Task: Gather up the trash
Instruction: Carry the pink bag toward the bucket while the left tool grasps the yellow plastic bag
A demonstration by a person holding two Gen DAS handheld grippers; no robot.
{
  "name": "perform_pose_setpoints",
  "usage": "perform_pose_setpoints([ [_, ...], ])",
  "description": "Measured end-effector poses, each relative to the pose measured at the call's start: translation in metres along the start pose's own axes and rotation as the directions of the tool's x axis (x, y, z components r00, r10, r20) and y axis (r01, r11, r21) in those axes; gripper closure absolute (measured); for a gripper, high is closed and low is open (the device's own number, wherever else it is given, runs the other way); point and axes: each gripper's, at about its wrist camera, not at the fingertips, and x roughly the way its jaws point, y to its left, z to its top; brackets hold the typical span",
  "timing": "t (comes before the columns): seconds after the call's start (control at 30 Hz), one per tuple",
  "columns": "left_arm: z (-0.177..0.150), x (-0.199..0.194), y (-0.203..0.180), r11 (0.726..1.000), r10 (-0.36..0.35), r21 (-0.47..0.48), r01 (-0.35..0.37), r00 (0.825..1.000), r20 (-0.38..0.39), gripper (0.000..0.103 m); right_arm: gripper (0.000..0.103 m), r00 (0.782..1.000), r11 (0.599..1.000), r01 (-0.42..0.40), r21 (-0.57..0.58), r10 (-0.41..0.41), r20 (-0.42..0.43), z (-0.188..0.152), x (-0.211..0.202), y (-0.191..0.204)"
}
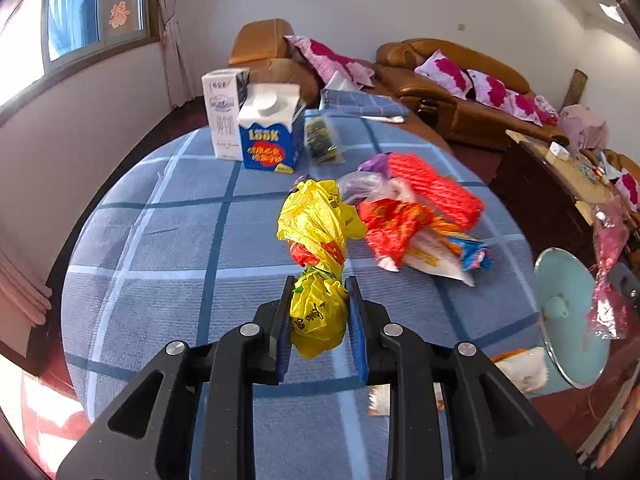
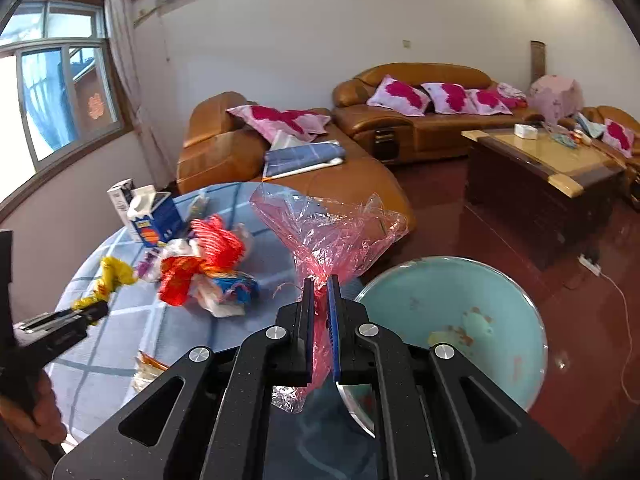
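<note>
The left gripper (image 1: 319, 286) has its jaws clenched on a yellow plastic bag (image 1: 318, 248) above the middle of the tabletop (image 1: 160, 240). The right gripper (image 2: 319, 280) pinches a pink cellophane wrapper (image 2: 328, 228) at the tabletop's right edge, just beside the teal bin (image 2: 452, 320). Loose wrappers (image 1: 416, 220) lie between them; two cartons (image 1: 268, 132) stand at the far edge.

cartons (image 1: 256, 128) at table (image 1: 160, 240) rear | wrapper pile (image 1: 416, 216) mid-table | basin (image 2: 452, 328) beside table edge
</note>
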Motion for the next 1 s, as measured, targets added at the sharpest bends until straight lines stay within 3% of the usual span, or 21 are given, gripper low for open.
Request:
perform_pose_setpoints([
  [0.53, -0.005, -0.033, -0.083, 0.985, -0.086, 0.155, 0.079, 0.995, 0.044, 0.079, 0.096, 0.991, 0.989, 0.129, 0.066, -0.131, 0.021, -0.019, -0.019, -0.064],
  [1.0, -0.012, -0.015, -0.195, 0.925, -0.200, 0.328, 0.191, 0.980, -0.006, 0.079, 0.096, 0.976, 0.966, 0.215, 0.142, -0.209, -0.058, -0.035, -0.002, -0.120],
])
